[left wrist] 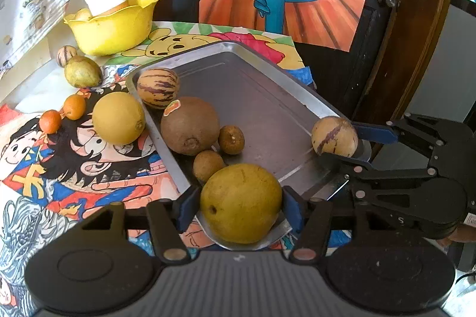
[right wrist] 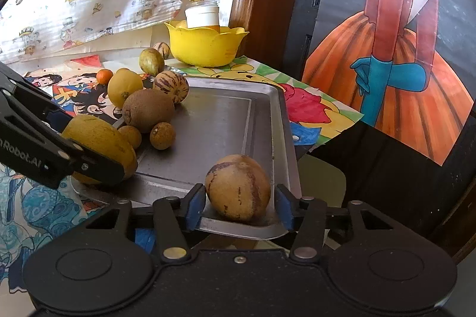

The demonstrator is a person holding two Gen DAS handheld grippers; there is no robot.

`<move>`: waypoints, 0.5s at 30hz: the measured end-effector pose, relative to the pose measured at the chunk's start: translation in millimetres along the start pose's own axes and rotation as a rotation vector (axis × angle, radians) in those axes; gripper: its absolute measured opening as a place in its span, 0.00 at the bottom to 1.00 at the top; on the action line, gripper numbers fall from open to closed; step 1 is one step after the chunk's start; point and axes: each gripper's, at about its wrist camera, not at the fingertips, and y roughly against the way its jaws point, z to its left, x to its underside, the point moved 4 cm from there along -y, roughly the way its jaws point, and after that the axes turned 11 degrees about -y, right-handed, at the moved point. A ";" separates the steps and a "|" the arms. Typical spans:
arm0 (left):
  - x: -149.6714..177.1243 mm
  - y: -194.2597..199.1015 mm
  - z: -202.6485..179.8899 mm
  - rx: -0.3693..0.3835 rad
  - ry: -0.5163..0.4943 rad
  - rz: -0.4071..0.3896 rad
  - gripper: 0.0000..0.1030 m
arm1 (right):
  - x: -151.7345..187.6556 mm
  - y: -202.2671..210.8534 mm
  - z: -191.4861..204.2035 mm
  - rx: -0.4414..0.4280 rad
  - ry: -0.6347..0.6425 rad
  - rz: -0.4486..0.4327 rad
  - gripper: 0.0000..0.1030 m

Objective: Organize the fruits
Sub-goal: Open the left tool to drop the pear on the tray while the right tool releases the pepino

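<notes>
the shallow rectangular metal tray (left wrist: 253, 97) on the cartoon-printed counter (left wrist: 89, 168) already holds six fruits: a striped pepino melon (left wrist: 157, 88), a large brown kiwi (left wrist: 190, 125) and two small brown longans (left wrist: 231, 139) along its left side, plus two at the near edge. the left tongs (left wrist: 241, 205) stand apart around a big yellow round fruit (left wrist: 241, 202), pads seemingly just clear of it. the right tongs (right wrist: 239, 202) likewise sit open around a tan purple-streaked fruit (right wrist: 238, 187) in the lower-right corner. still outside, at the left of the frame: a yellow orange (left wrist: 118, 117), two small kumquats (left wrist: 74, 106), a green fruit (left wrist: 82, 71) and another striped one (left wrist: 66, 55).
</notes>
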 end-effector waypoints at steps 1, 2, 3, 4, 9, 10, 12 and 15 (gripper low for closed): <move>0.4 1.7 1.5 0.001 0.007 -0.003 0.68 | 0.2 1.2 -0.5 0.000 -0.001 0.000 0.53; 1.0 3.9 2.8 0.004 0.013 -0.006 0.69 | 0.7 2.8 -0.6 0.000 -0.001 -0.001 0.55; 1.2 5.9 3.8 0.006 0.021 -0.009 0.71 | 1.2 4.5 -0.6 0.002 -0.002 -0.003 0.56; 1.9 7.9 5.4 0.007 0.028 -0.013 0.72 | 1.5 6.2 -0.7 0.004 -0.004 -0.004 0.56; 6.5 18.4 9.8 0.008 0.056 -0.027 0.77 | 2.7 14.6 -2.9 0.004 -0.030 -0.003 0.63; 7.7 21.1 11.0 0.007 0.063 -0.032 0.79 | 3.0 16.5 -3.0 0.004 -0.033 -0.002 0.64; 8.9 26.4 13.0 0.005 0.075 -0.042 0.81 | 3.3 21.1 -1.9 0.004 -0.036 -0.002 0.71; 11.3 35.7 16.6 -0.007 0.093 -0.057 0.86 | 2.9 30.2 2.1 0.001 -0.040 -0.013 0.79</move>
